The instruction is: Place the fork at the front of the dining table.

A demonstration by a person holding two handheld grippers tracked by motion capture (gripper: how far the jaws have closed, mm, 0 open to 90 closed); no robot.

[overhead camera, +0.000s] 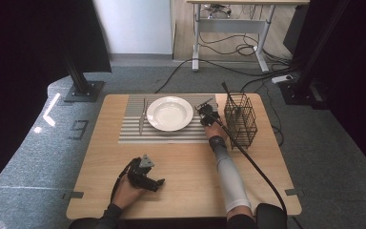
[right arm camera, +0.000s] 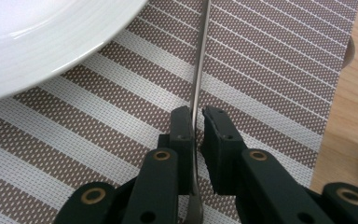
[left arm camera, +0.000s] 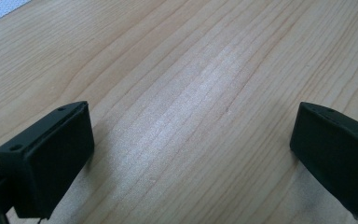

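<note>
- Bench [overhead camera: 181, 167]: wood; left claw [left arm camera: 191, 140] rests low over it, jaws wide apart, nothing between them.
- Striped mat [right arm camera: 270, 60]: under right claw [right arm camera: 196, 116].
- Wire basket [overhead camera: 240, 119]: just beside right claw, on its outer side.
- Plate [right arm camera: 37, 37]: on mat, just off the right claw's other side.
- Utensil handle [right arm camera: 199, 70]: thin metal, runs between right claw's jaws; jaws nearly closed around it, slight gap on one side. Utensil lies on mat beside plate.
- Knife [overhead camera: 142, 117]: far side of plate.

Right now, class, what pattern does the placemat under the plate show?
Brown and white stripes on the placemat, clearest in the right gripper view.
</note>
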